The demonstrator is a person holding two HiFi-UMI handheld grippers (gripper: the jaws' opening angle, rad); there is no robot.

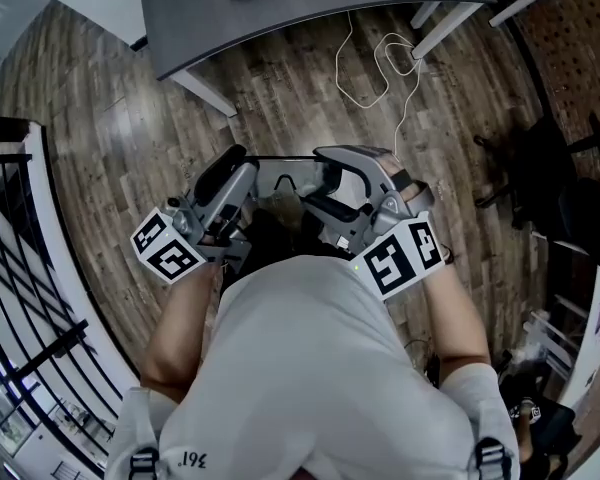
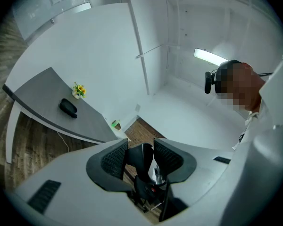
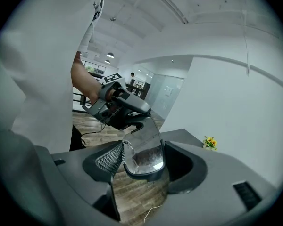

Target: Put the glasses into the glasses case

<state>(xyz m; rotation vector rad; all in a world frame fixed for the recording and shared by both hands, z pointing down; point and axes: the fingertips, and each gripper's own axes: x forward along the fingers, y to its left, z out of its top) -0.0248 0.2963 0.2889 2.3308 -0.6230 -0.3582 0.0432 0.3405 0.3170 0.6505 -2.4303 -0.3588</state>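
Observation:
The glasses (image 1: 285,178), thin black frame with clear lenses, hang in the air in front of me between both grippers. My left gripper (image 1: 238,173) is shut on one black temple end (image 2: 142,157), which fills the gap between its pads. My right gripper (image 1: 330,183) is shut on the other side, with a clear lens (image 3: 144,149) standing between its jaws. The left gripper (image 3: 118,107) also shows in the right gripper view, holding the far end of the frame. The black glasses case (image 2: 68,108) lies closed on the grey table (image 1: 310,3), well away from both grippers.
A small pot of yellow flowers (image 2: 78,90) stands on the table beside the case. A white cable (image 1: 380,63) loops over the wood floor under the table. A black railing (image 1: 20,268) runs along the left and a black chair (image 1: 540,158) stands at the right.

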